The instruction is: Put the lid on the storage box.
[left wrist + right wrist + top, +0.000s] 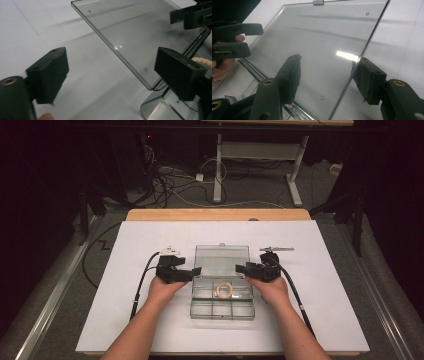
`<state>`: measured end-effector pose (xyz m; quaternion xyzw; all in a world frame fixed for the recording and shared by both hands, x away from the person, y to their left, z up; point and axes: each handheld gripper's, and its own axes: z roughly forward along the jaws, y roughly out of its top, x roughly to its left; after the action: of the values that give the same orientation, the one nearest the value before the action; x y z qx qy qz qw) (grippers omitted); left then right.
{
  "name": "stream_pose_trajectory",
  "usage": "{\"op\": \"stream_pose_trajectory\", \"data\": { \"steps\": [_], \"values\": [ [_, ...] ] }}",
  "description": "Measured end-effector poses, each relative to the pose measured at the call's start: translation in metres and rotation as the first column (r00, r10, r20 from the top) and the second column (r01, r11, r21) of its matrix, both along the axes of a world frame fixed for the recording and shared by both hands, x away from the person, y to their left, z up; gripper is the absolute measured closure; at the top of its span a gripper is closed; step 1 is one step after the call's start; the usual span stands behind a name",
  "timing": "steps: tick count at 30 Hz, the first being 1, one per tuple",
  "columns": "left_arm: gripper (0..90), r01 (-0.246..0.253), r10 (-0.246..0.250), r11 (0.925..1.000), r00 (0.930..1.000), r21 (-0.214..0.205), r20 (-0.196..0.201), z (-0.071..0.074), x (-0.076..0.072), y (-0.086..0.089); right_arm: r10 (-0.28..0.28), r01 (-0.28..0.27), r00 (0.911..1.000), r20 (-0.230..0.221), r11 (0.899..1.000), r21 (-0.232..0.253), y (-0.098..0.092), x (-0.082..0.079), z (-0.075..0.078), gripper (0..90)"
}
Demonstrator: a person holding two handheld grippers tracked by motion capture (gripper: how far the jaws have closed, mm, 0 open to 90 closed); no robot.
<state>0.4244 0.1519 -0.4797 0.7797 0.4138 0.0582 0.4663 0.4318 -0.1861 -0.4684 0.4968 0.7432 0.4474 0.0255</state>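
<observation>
Left gripper (196,270): jaws spreading wide, straddling the lid's (222,260) left edge, not pinching.
Right gripper (241,268): jaws half-spread, straddling the right edge.
Lid: lying open, pointing away from the box (201,309).

left tongs (196,270): black, blocky jaws; right tongs (240,268): black, brass screws; cables: black

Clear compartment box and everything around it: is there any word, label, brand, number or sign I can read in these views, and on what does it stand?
None: no readable text in any view.
The clear box and its open lid carry no print or label.
The white table cover is blank.
The left gripper and right gripper show no legible marking.
</observation>
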Motion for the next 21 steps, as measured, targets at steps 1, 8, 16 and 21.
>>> {"op": "stream_pose_trajectory", "data": {
  "steps": [1, 8, 16, 21],
  "values": [
    [15.2, 0.007, -0.007, 0.9999, 1.0, -0.01, 0.004, 0.001, -0.001, 0.0, -0.001, 0.001, 0.9999, 0.01, 1.0, -0.004, 0.0, -0.001, 0.001, 43.0],
    [25.3, 0.035, -0.035, 0.9988, 0.9994, -0.034, 0.009, 0.005, -0.003, -0.002, -0.01, 0.013, 0.9956, 0.093, 0.999, -0.029, 0.001, -0.006, 0.008, 49.5],
    [39.9, 0.045, -0.043, 0.9978, 0.9983, -0.048, 0.039, 0.009, -0.006, -0.004, -0.006, 0.013, 0.9889, 0.149, 0.999, -0.048, 0.0, -0.012, 0.016, 56.5],
    [46.4, 0.048, -0.045, 0.9981, 0.9966, -0.039, 0.07, 0.011, -0.01, -0.007, -0.002, 0.012, 0.9831, 0.183, 0.998, -0.056, -0.001, -0.017, 0.019, 60.0]
  ]
}}
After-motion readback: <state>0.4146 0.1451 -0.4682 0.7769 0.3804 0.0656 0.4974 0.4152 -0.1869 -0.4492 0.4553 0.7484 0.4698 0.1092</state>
